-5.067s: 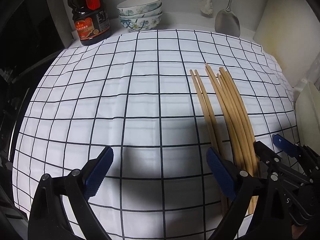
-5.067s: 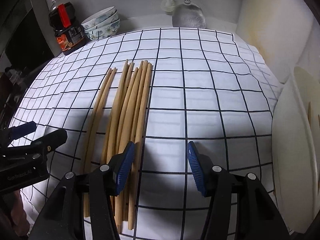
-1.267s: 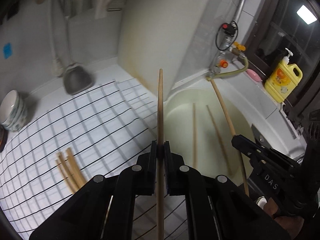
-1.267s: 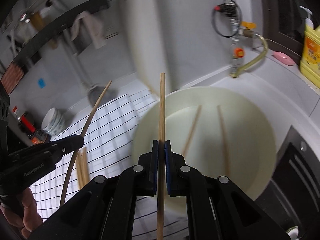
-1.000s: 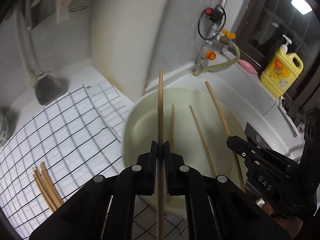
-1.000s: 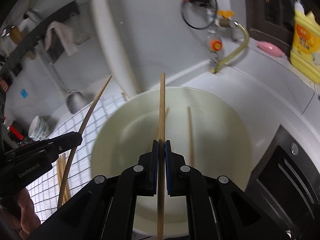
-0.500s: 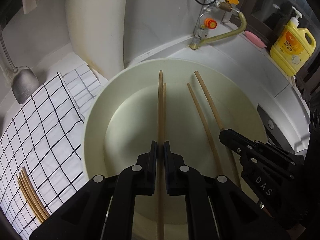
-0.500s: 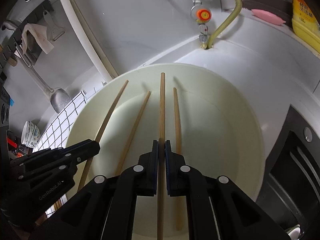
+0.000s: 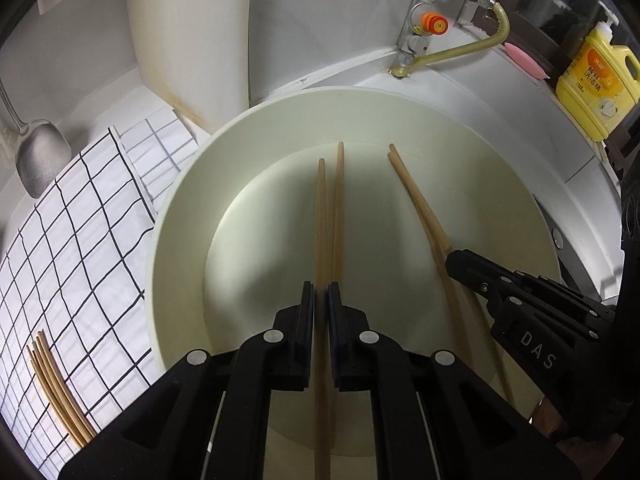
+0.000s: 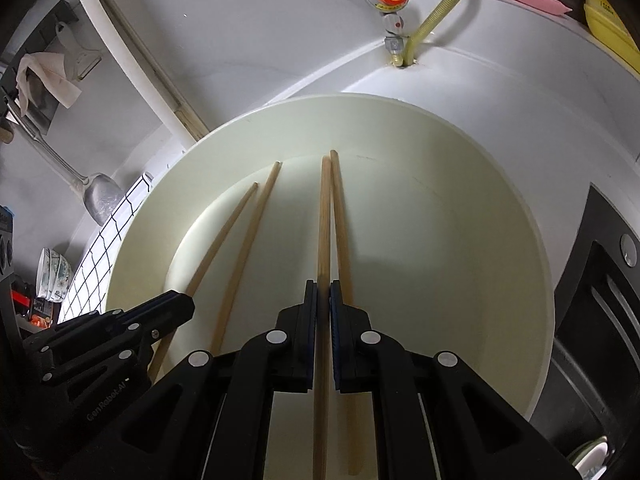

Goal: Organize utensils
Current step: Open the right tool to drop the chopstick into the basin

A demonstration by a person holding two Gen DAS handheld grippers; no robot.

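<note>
A large cream basin (image 9: 188,208) (image 10: 500,208) fills both views. My left gripper (image 9: 319,292) is shut on a wooden chopstick (image 9: 321,216) that points down into the basin, beside a loose chopstick (image 9: 339,208) lying on the bottom. My right gripper (image 10: 323,292) is shut on another chopstick (image 10: 325,216), next to a second loose one (image 10: 340,232) in the basin. Each gripper shows in the other's view, the right gripper (image 9: 452,256) and the left gripper (image 10: 188,300). Several more chopsticks (image 9: 56,384) lie on the checked cloth (image 9: 80,240).
A tap valve with an orange knob (image 9: 434,24) and a yellow hose (image 9: 472,46) stand behind the basin. A yellow detergent bottle (image 9: 592,80) and pink soap (image 9: 524,60) are at the right. A metal spatula (image 9: 38,156) leans at the left; bowls (image 10: 52,276) stand far left.
Both grippers have dropped lower into the basin with their chopsticks, so the basin looks larger and each held stick now lies close beside a loose one.
</note>
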